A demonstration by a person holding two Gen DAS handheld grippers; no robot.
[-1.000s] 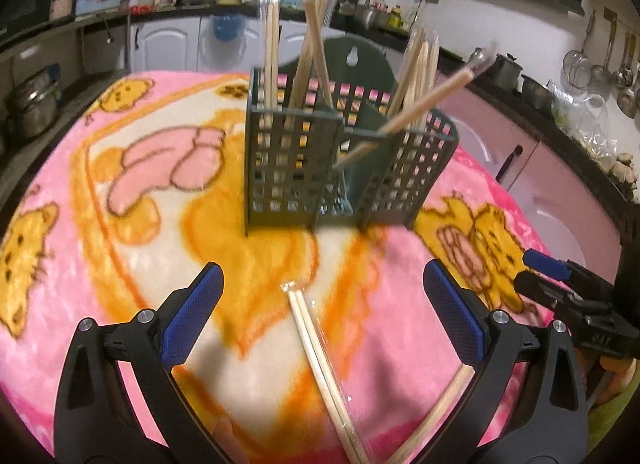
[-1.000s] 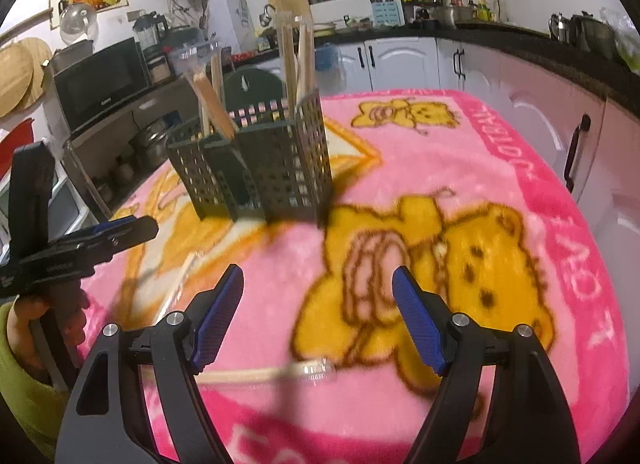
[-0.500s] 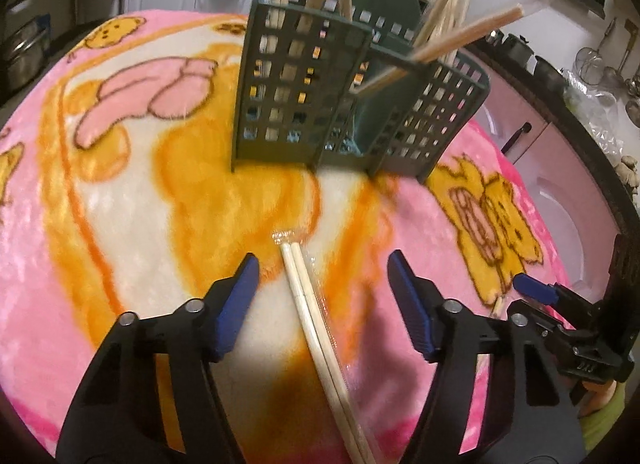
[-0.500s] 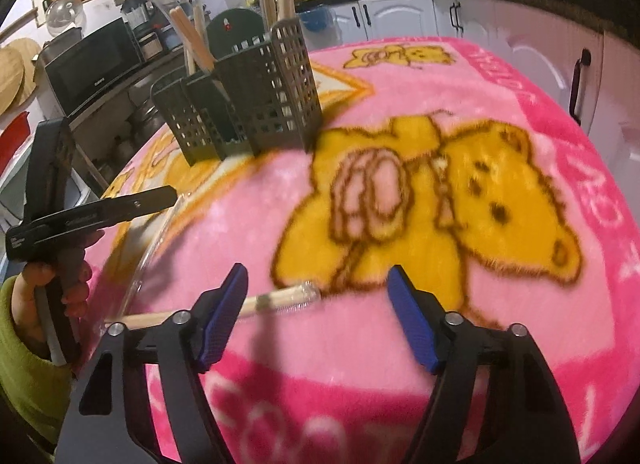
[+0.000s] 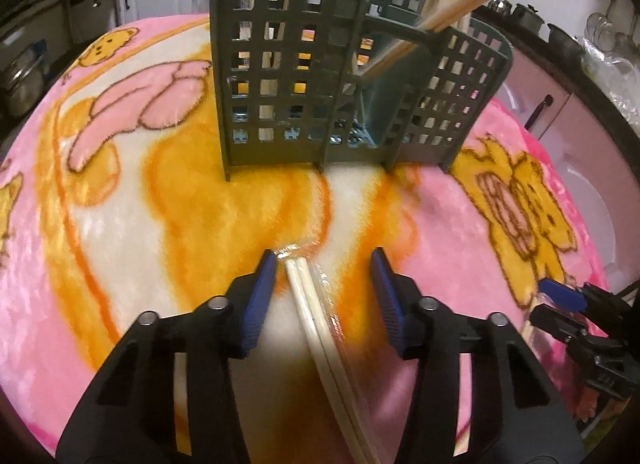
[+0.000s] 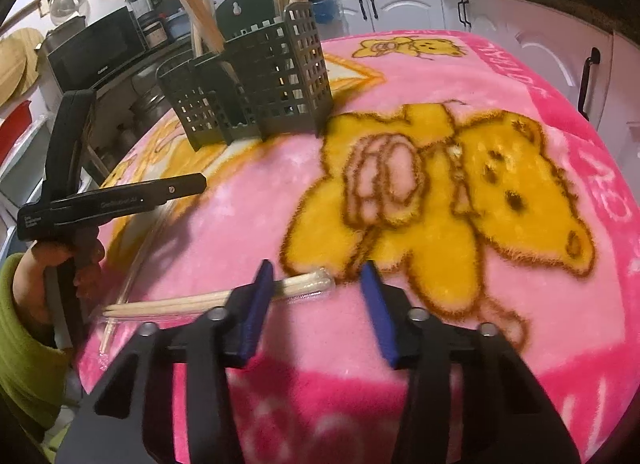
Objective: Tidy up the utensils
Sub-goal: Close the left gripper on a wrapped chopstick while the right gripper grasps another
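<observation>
A dark green lattice utensil caddy [image 5: 304, 76] stands on the pink bear blanket and holds several wrapped chopstick pairs; it also shows in the right wrist view [image 6: 260, 84]. My left gripper [image 5: 324, 268] is open, low over the blanket, its fingers either side of the tip of a plastic-wrapped chopstick pair [image 5: 320, 324]. My right gripper [image 6: 318, 284] is open, with the end of another wrapped chopstick pair [image 6: 208, 300] lying by its left finger [image 6: 256, 304]. The left gripper appears from the side in the right wrist view [image 6: 200, 184].
The blanket [image 6: 480, 144] covers a round table that drops off at the near edge. Kitchen counters, cabinets and pots [image 5: 520, 8] ring the table. A microwave [image 6: 96, 52] stands behind the caddy.
Both grippers have lowered and moved forward, and their jaws have narrowed. The left one now straddles its chopstick pair's tip; the right one has come down beside the other pair's end.
</observation>
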